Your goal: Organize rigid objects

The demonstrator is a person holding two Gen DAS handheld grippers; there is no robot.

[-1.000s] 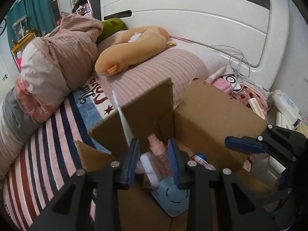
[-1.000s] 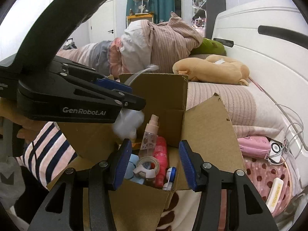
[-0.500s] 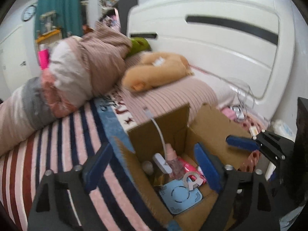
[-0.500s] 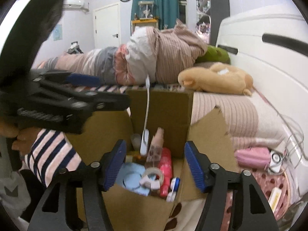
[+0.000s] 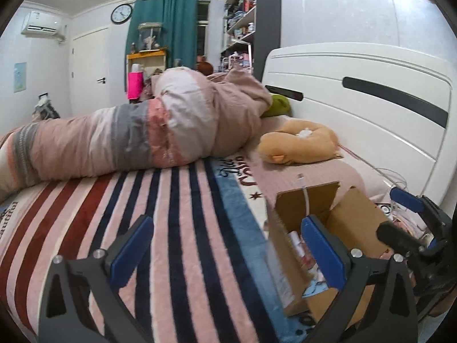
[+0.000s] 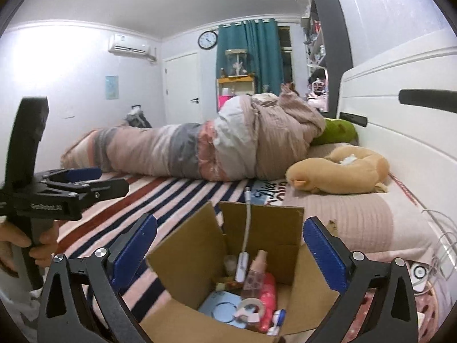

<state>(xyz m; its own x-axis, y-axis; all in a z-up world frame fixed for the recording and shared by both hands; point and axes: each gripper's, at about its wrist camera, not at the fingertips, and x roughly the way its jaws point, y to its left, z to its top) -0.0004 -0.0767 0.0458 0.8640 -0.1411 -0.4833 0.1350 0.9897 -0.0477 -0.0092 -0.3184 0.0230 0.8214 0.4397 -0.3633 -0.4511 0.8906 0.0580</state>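
An open cardboard box (image 6: pixel 197 260) stands on the striped bed, also at the lower right of the left wrist view (image 5: pixel 354 228). It holds a white cable with a plug (image 6: pixel 246 237), a clear pink spray bottle (image 6: pixel 255 274), a red-pink tube (image 6: pixel 268 291), a tape roll (image 6: pixel 251 308) and a pale blue round device (image 6: pixel 222 308). My right gripper (image 6: pixel 228 248) is open and empty above the box. My left gripper (image 5: pixel 225 248) is open and empty over the blanket left of the box; it shows at the left of the right wrist view (image 6: pixel 94 183).
A rolled pink and grey duvet (image 5: pixel 142 140) lies across the bed. A tan plush toy (image 5: pixel 300 145) and a green plush (image 6: pixel 340 131) lie near the white headboard (image 5: pixel 371 114). White cables and small items (image 6: pixel 428 268) lie right of the box.
My left gripper opened, let go of the white cable into the box, then pulled back left and up. My right gripper opened wider and drew back; both views now look across the room.
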